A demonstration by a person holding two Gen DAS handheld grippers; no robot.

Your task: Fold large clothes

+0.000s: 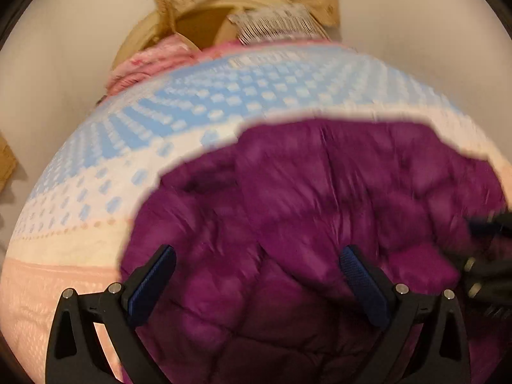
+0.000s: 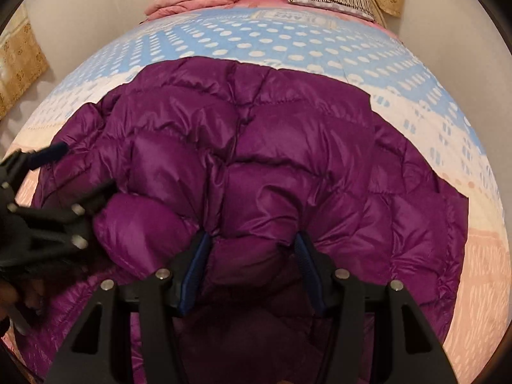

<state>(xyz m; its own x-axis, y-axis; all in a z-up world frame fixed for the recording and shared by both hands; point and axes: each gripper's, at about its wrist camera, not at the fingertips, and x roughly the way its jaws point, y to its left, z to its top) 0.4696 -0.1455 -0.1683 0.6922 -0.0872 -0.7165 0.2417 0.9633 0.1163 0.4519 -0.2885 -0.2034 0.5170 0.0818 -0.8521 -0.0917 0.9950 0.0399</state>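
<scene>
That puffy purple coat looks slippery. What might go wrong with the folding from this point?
1. The right tool pinches only a small, shiny bulge of the purple coat; it could slide out when pulled.
2. The left tool is open above the coat, so one side may sag and fold unevenly.
3. Dragging the coat could rumple the dotted bedspread beneath.

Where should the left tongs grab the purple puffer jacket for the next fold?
Probably the purple puffer jacket at its outer edge on the left side, coming in low from the left over the bedspread. That edge lies flat and thin there, while the middle is puffy. The left tongs are open; the right tongs already pinch a fold near the front.
</scene>
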